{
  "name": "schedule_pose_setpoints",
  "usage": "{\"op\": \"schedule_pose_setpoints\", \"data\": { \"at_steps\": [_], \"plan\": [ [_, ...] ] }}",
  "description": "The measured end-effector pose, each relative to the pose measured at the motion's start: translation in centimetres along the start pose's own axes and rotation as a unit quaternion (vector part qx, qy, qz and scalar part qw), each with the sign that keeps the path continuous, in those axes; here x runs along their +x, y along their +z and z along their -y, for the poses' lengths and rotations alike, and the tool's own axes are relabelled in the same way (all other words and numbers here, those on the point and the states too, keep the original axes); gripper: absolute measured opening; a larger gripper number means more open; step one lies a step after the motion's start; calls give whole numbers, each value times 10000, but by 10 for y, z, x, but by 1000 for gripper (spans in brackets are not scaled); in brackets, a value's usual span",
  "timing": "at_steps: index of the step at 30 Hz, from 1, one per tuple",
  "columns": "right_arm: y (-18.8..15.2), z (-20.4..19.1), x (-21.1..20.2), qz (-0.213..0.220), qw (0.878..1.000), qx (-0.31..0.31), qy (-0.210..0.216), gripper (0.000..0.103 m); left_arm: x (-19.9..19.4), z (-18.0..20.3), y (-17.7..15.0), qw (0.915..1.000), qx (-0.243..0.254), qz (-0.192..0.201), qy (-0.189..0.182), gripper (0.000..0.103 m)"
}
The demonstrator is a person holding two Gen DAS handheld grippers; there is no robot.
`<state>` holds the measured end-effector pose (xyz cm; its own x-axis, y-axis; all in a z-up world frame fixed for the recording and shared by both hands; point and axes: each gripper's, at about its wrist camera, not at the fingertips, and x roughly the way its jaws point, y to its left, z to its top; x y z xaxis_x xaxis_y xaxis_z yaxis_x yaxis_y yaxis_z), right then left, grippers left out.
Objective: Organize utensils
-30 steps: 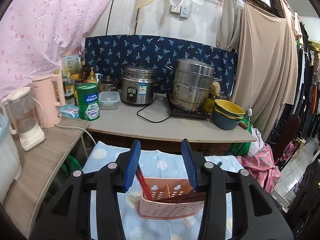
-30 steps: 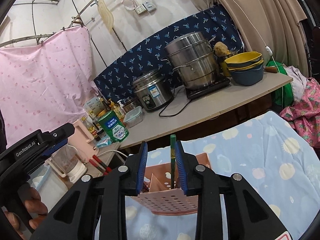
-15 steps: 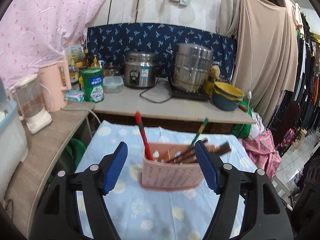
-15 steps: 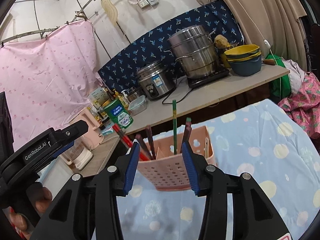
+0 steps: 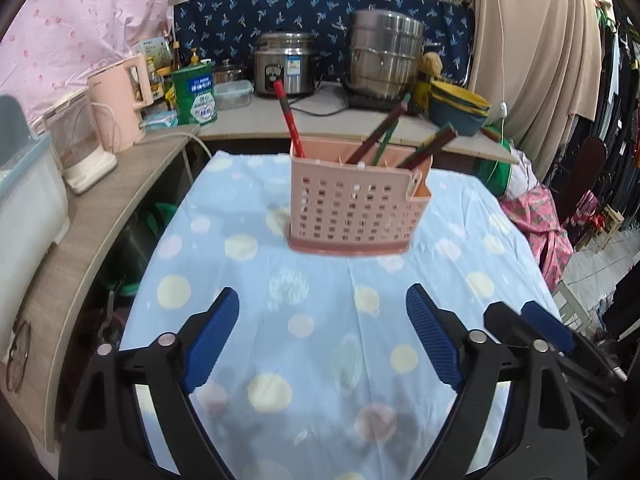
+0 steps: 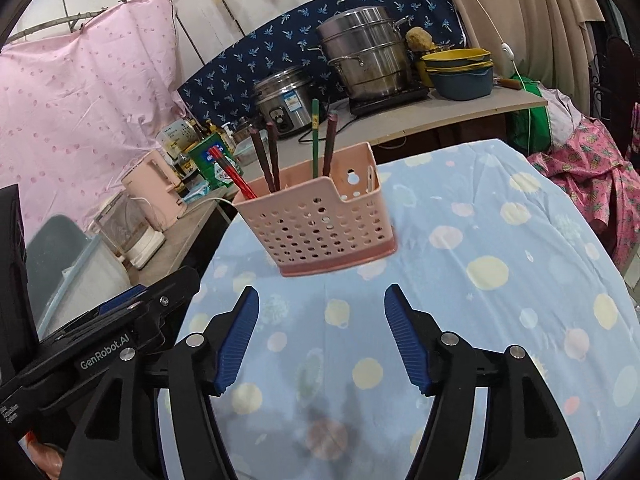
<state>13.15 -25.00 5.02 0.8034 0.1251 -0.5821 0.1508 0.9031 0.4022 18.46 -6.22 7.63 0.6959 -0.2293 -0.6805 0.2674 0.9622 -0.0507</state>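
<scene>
Chopsticks (image 6: 272, 156) stand sorted in the pink caddy (image 5: 352, 208), which sits on the cloth-covered surface (image 5: 320, 320) towards its far edge, roughly midway between the left and right edges. Nearest the cameras, the left tool (image 5: 322, 344) and the right tool (image 6: 320, 340) hover over bare cloth on the near side of the caddy, well apart from it; the jaws of both are opening, nothing lies between them, and neither has hold of anything.

Step in hand, as judged: release and withdrawal after the sticks were dropped in. To do it well, keep both tools clear of the caddy's near wall and of the leaning stick tops so nothing is tipped, and check that each stick rests in a compartment rather than across the rim. The red pair (image 5: 288, 120) leans at the left end; dark pairs and one green stick (image 6: 315, 136) stand further right.

Beyond the caddy, a worktop (image 5: 320, 124) carries a rice cooker (image 5: 284, 64) and a steamer pot (image 5: 384, 56).

Hidden or unclear: the caddy's inner dividers and the stick tips are masked by its perforated wall; the small side pocket's contents cannot be made out; the near edge of the surface is cut off by the tools; no loose utensils show on the visible cloth.
</scene>
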Motion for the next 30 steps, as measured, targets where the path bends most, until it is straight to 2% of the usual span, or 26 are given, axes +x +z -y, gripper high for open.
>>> {"op": "schedule_pose_setpoints", "data": {
  "at_steps": [12,20,30],
  "plan": [
    [-45,8,-15,-408,9972,-265,-576,69,1,-2,-51,9987,50,-391,329,92],
    [-57,0,-13,-508,9932,-554,-892,71,4,-2,-64,9966,168,-524,621,94],
    [-60,2,-7,-568,9921,-567,-970,79,10,-6,-67,9960,114,-598,659,94]
  ]
}}
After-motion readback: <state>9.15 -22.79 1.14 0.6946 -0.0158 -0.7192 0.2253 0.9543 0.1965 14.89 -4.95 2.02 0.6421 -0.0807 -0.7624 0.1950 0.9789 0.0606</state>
